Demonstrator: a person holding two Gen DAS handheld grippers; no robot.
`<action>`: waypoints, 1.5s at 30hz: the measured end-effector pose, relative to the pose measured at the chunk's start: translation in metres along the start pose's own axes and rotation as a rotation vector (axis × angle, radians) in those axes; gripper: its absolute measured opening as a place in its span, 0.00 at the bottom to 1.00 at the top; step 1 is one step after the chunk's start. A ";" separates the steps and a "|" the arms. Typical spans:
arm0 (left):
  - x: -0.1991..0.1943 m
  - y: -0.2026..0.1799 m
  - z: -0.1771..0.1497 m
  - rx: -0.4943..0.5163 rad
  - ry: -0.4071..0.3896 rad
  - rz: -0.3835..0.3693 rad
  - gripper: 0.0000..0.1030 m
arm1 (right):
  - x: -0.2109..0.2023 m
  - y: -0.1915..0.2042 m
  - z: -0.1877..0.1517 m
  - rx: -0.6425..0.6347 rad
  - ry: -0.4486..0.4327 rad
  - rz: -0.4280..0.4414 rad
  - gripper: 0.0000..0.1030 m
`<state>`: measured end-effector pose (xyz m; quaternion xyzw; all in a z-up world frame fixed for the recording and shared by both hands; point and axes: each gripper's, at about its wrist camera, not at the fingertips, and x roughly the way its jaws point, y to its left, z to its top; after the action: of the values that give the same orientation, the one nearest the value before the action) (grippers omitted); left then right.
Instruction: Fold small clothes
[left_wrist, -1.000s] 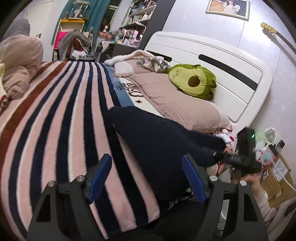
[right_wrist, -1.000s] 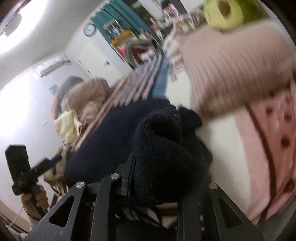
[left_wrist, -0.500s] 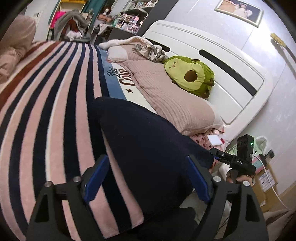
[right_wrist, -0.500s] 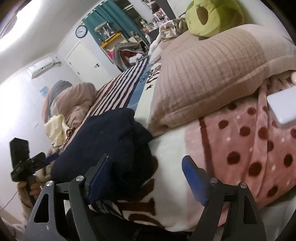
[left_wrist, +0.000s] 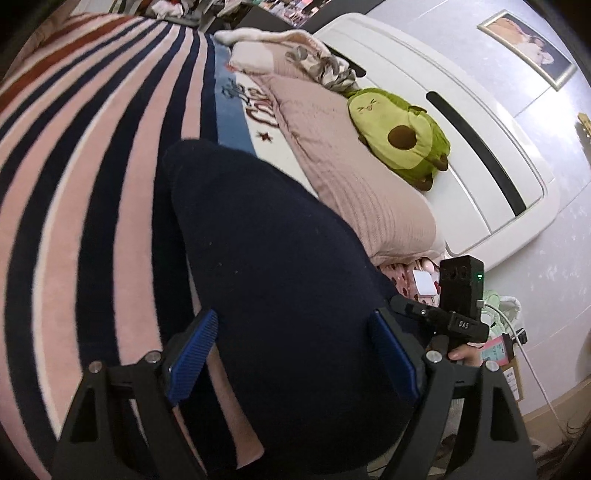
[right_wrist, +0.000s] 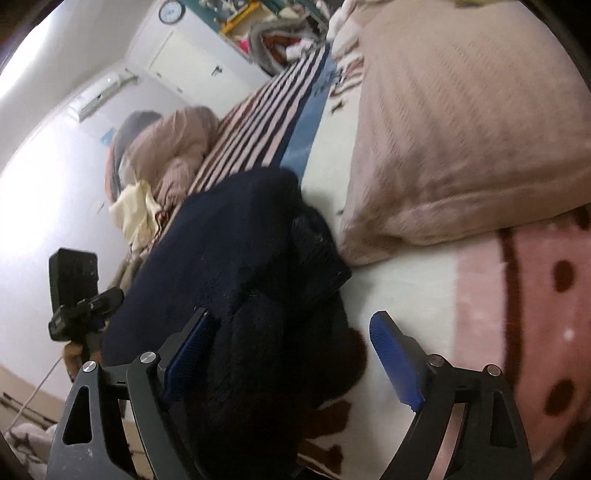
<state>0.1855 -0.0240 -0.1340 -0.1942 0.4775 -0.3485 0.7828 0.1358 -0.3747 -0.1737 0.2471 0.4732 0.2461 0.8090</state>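
Observation:
A dark navy garment (left_wrist: 273, 280) lies on the striped blanket (left_wrist: 92, 155) of the bed. In the left wrist view my left gripper (left_wrist: 291, 354) is open, its blue pads on either side of the near end of the cloth, just above it. In the right wrist view the garment (right_wrist: 236, 251) lies bunched with a fuzzy black folded part (right_wrist: 273, 354) at the near end. My right gripper (right_wrist: 295, 362) is open and empty, its left pad at the cloth's edge.
A beige pillow (left_wrist: 354, 192) and green avocado plush (left_wrist: 402, 136) lie by the white headboard (left_wrist: 461, 110). A pink dotted blanket (right_wrist: 535, 314) is at the right. Crumpled bedding (right_wrist: 166, 155) lies at the far end. The right gripper also shows in the left wrist view (left_wrist: 458, 295).
My right gripper has let go of the bunched end of the garment and opened. My left gripper has moved forward over the garment, still open.

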 end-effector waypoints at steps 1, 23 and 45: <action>0.003 0.002 0.000 -0.006 0.005 -0.016 0.79 | 0.005 -0.002 0.000 0.001 0.008 -0.003 0.84; 0.023 0.003 0.005 -0.011 0.020 -0.128 0.58 | 0.034 0.033 0.005 -0.122 0.027 0.204 0.28; -0.121 -0.037 0.002 0.163 -0.220 -0.038 0.52 | 0.026 0.161 0.009 -0.298 -0.052 0.358 0.24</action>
<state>0.1378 0.0396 -0.0354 -0.1761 0.3551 -0.3775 0.8369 0.1287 -0.2383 -0.0845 0.2112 0.3590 0.4465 0.7920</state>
